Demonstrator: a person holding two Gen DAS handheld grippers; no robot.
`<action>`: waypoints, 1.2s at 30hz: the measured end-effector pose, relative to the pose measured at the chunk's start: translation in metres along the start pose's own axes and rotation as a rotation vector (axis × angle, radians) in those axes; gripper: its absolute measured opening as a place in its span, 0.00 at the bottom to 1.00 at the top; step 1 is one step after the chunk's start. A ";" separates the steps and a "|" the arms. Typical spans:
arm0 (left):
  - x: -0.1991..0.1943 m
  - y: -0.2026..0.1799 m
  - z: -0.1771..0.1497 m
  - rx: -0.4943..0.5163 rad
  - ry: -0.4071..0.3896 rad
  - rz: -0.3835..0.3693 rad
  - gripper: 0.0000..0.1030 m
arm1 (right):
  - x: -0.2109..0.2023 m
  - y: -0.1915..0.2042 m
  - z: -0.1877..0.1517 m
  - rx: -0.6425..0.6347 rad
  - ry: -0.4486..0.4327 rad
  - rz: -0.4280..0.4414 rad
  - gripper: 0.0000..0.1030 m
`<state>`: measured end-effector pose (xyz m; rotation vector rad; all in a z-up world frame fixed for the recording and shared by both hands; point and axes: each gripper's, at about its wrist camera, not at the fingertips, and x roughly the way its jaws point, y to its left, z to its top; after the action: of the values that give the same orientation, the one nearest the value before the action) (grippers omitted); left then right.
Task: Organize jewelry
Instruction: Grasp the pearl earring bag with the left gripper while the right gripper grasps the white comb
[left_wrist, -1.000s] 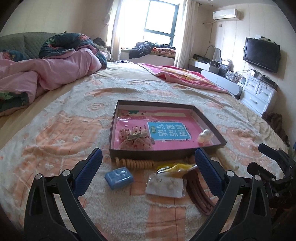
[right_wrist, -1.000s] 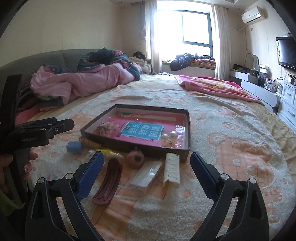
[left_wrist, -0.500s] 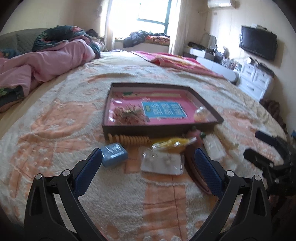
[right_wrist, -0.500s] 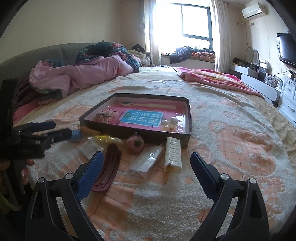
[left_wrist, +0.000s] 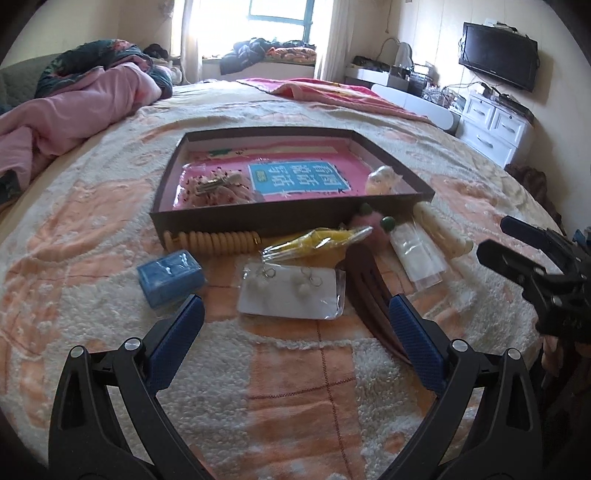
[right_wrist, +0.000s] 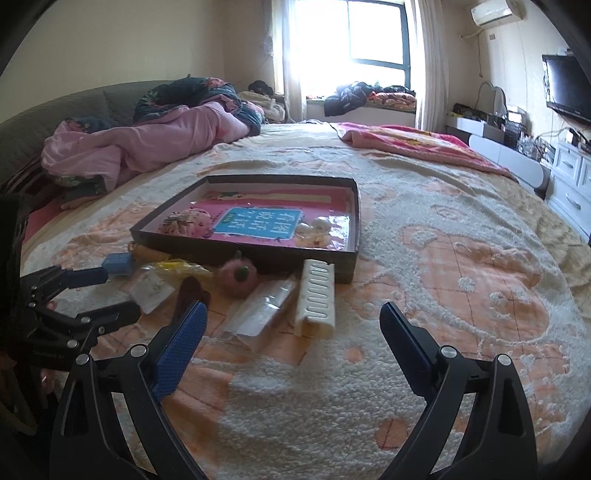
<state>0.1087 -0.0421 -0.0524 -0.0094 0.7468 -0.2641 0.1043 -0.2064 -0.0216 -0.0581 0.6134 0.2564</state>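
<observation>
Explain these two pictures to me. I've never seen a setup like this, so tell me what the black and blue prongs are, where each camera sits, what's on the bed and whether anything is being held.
There is no robot here. A person holds a two-finger grasping tool in each hand, and a wide-angle camera on each looks forward along its fingers.

One picture comes from the left tool, whose blue-padded fingers frame the bottom edge; the right tool shows at its right side. The other comes from the right tool.

Both tools are open and hold nothing.

On the bed's blanket lies a shallow dark tray with a few small pieces already inside. In front of it are loose items: a blue box, a card of earrings, a dark red hair clip, a white comb and a pink fuzzy ball.
</observation>
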 end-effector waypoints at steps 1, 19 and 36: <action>0.003 0.000 0.000 -0.003 0.004 0.000 0.89 | 0.003 -0.003 0.000 0.008 0.007 -0.005 0.89; 0.031 0.002 0.003 -0.029 0.034 0.004 0.58 | 0.054 -0.025 -0.007 0.110 0.152 0.007 0.26; 0.001 -0.002 0.009 -0.035 -0.016 -0.036 0.55 | 0.012 -0.031 0.003 0.112 0.010 -0.028 0.25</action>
<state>0.1146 -0.0450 -0.0462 -0.0586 0.7362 -0.2852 0.1237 -0.2337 -0.0271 0.0401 0.6350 0.1940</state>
